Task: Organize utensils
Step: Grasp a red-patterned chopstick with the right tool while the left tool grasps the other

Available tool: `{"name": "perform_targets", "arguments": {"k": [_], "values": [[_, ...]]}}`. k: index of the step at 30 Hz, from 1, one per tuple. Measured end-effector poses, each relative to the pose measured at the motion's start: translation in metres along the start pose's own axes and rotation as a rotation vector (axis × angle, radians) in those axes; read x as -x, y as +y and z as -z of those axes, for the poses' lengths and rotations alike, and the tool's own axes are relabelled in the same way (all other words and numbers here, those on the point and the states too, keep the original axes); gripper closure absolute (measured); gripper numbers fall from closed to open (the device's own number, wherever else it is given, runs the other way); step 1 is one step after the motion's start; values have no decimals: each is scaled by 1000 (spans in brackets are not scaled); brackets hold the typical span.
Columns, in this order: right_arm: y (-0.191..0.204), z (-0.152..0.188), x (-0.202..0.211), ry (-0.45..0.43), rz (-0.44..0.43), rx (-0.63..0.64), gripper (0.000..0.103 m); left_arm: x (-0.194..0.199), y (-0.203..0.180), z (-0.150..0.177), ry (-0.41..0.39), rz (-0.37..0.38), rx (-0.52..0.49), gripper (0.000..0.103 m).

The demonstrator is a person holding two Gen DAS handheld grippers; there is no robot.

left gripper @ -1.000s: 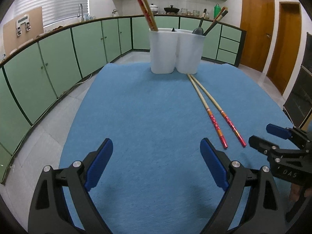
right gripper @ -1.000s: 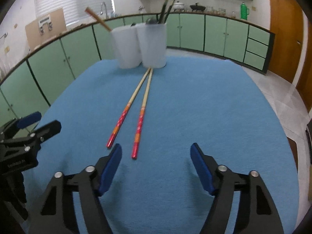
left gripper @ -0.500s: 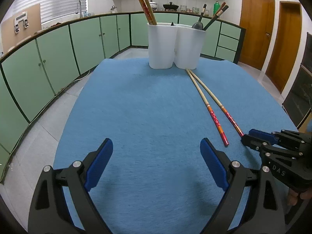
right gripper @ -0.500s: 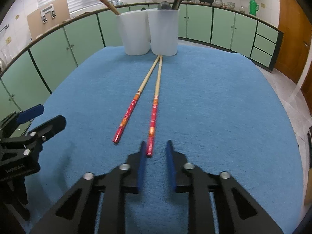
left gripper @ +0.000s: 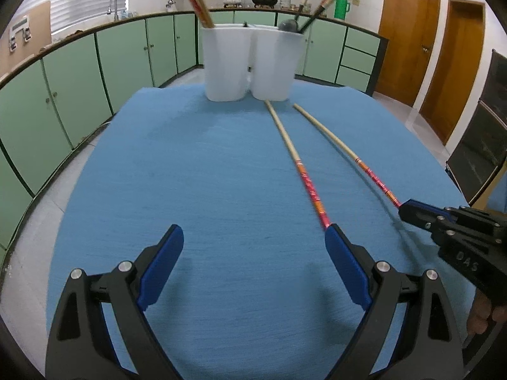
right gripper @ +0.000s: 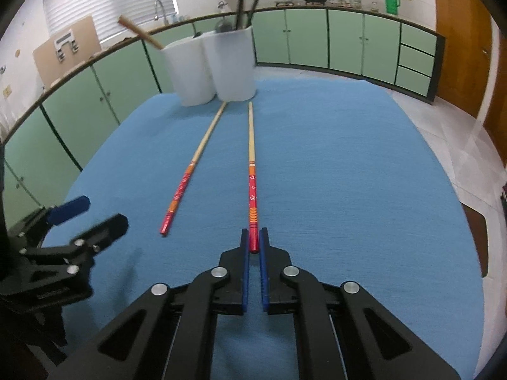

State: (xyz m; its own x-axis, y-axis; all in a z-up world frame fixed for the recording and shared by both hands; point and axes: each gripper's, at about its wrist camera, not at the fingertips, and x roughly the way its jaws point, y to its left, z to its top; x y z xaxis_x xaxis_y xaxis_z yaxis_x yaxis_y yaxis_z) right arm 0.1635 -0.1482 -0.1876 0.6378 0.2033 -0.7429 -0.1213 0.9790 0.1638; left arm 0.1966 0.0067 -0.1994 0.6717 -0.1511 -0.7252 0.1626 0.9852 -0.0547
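Note:
Two long chopsticks with red patterned ends lie on the blue mat (right gripper: 348, 174). My right gripper (right gripper: 254, 240) is shut on the red end of the right chopstick (right gripper: 252, 171), which still lies along the mat; it also shows in the left wrist view (left gripper: 364, 164). The other chopstick (right gripper: 193, 171) lies to its left, its red end just ahead of my left gripper's right finger (left gripper: 345, 262). My left gripper (left gripper: 255, 253) is open and empty above the mat. Two joined white holders (left gripper: 247, 63) at the far end hold chopsticks and dark utensils.
Green kitchen cabinets (left gripper: 79, 72) ring the table on the left and back. Wooden doors (left gripper: 408, 38) stand at the right. The mat's edges drop off to a tiled floor (right gripper: 450, 133).
My right gripper has closed on the right chopstick's red end and pulled it apart from the other one. My left gripper has moved forward and right toward the left chopstick, still open.

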Motion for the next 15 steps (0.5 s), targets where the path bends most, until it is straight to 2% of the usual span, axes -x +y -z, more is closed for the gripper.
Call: {"name": "perform_targets", "arguments": {"k": [8, 15], "values": [[-20, 0, 5, -3, 2, -27, 97, -22, -28, -2, 71, 4, -1, 29], [-31, -5, 5, -12, -8, -42, 97, -32, -42, -8, 91, -34, -15, 50]]}}
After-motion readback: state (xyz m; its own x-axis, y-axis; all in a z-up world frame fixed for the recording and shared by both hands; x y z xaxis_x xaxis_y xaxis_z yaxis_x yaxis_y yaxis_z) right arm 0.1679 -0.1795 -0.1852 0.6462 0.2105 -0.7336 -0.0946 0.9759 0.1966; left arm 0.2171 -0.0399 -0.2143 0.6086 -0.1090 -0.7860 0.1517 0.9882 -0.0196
